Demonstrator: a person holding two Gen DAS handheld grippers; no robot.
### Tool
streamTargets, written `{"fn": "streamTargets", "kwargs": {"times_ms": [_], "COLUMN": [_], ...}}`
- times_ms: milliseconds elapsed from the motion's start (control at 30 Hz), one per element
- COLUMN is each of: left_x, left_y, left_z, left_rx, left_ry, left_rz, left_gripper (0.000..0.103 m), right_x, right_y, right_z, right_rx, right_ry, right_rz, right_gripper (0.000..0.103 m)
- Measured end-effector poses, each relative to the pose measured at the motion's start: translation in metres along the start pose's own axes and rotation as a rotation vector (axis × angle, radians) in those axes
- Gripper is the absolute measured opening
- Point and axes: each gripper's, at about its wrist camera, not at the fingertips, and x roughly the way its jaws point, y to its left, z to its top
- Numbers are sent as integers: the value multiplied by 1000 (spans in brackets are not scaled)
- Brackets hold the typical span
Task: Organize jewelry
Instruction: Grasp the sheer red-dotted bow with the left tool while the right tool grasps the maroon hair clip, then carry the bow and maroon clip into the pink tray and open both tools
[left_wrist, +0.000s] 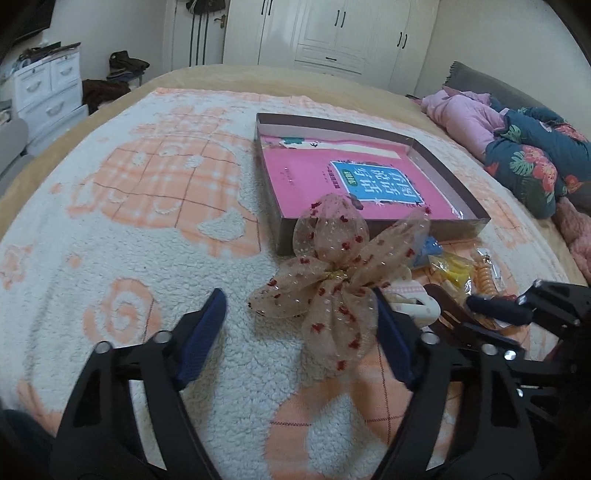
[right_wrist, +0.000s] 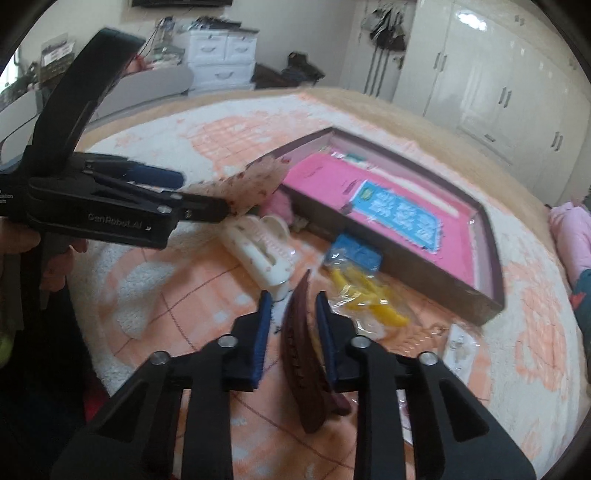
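A sheer beige bow with red hearts (left_wrist: 334, 275) lies on the blanket between the fingers of my left gripper (left_wrist: 301, 312), which is open around it; it also shows in the right wrist view (right_wrist: 258, 184). A shallow brown box (left_wrist: 476, 221) holds a pink book (left_wrist: 332, 173). My right gripper (right_wrist: 293, 317) stands open around a dark brown hair claw (right_wrist: 301, 354); its right pad touches the claw. A white hair clip (right_wrist: 258, 251), a blue packet (right_wrist: 356, 254) and a yellow packet (right_wrist: 369, 299) lie before the box (right_wrist: 424, 273).
An orange coil hair tie (left_wrist: 484, 277) and a small clear packet (right_wrist: 460, 345) lie at the right. Bedding and pink clothes (left_wrist: 517, 140) are piled at the far right. A white drawer unit (left_wrist: 48, 88) and wardrobes stand beyond the bed.
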Motion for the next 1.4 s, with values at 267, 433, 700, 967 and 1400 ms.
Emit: {"fn": "streamTargets", "kwargs": {"times_ms": [267,433,700,967,1400], "left_x": [-6,-20,-38,-28,9], "left_y": [1,-2,-16,-40,-47], "left_z": [-1,-1,7,26,73], "left_rx": [19,31,45,86,60], "left_ry": [-23,-75,-131,-136,-137], "left_rz": [-42,-52,-85,-110,-79], "left_gripper": [13,8,8,8,8], "right_x": [8,-10,-45,-61,-54], "right_y": [1,-15,-40,-84,-169], "right_z": [-3,-6,-5,4,25], "right_rx": [20,123,223,293,386], "right_ry": [4,-49,-143,-196,-208], "right_rz": [17,62,79,-13,-135], "right_gripper": [9,9,9,9,9]}}
